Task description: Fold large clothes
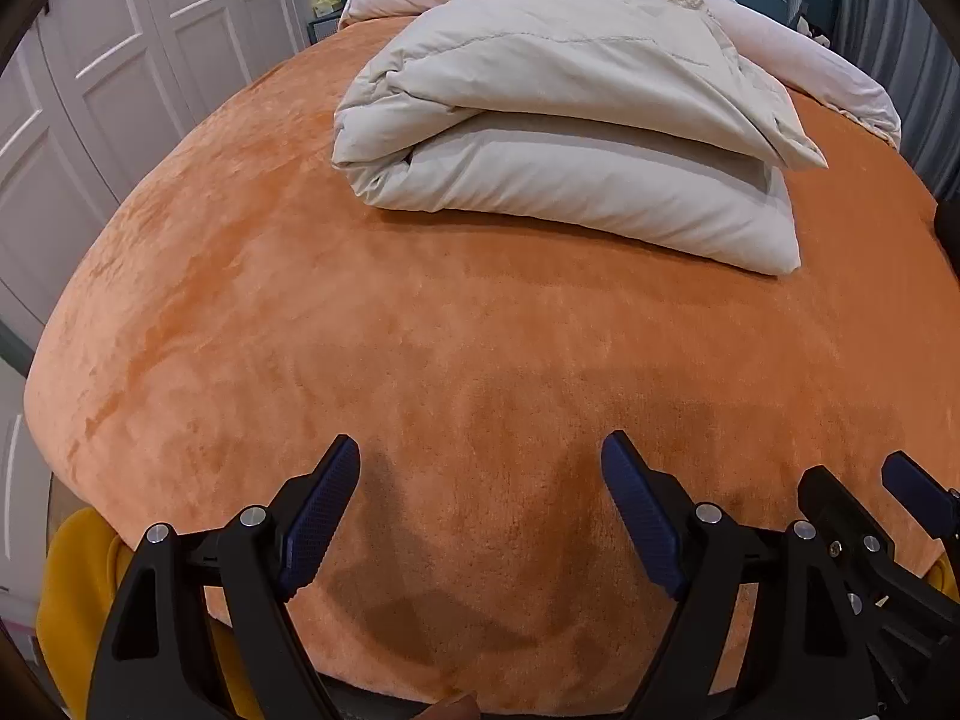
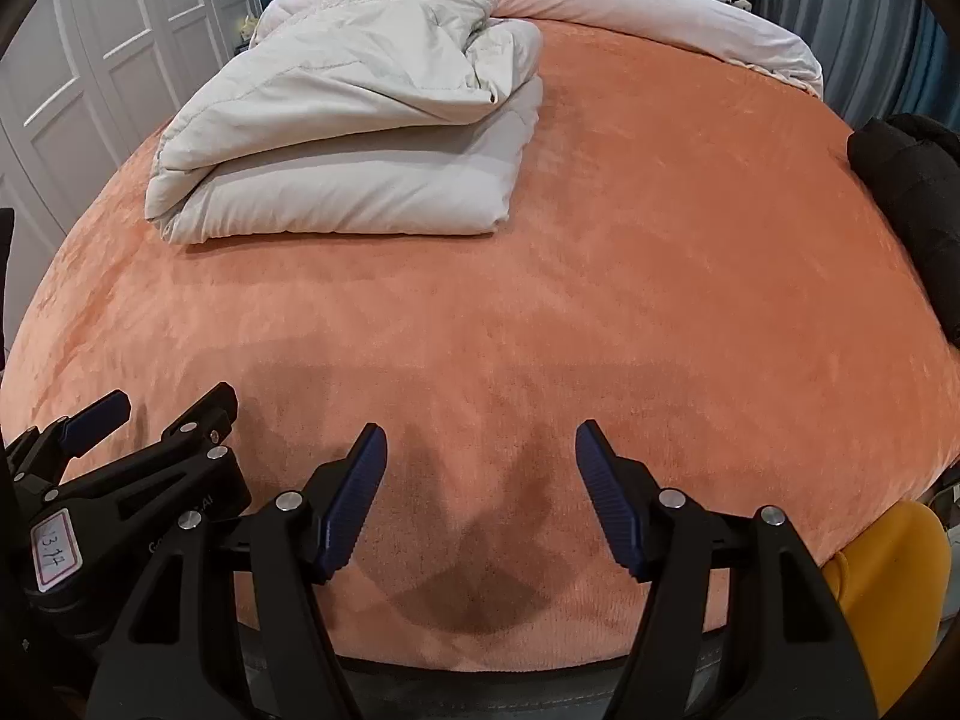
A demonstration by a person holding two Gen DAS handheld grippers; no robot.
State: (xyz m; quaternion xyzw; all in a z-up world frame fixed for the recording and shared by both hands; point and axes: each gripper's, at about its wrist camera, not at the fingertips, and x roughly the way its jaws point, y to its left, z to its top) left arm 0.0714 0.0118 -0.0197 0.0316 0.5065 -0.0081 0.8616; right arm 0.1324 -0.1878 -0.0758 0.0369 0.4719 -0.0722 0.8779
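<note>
Two hand-held grippers hover with jaws spread wide and empty over the near edge of an orange plush bedspread (image 1: 420,330).

The bedspread fills most of both frames. A pale pink duvet (image 2: 660,6) lies bunched along the top edge; a cream folded comforter (image 1: 570,138) sits in the upper middle of the left view and upper left of the right view. A dark padded garment (image 2: 912,192) rests at the right edge. The left gripper (image 1: 480,474) and right gripper (image 2: 480,456) occupy the lower foreground, side by side.

2 side-by-side foot-end views over bed (image 1: 420,360)
</note>
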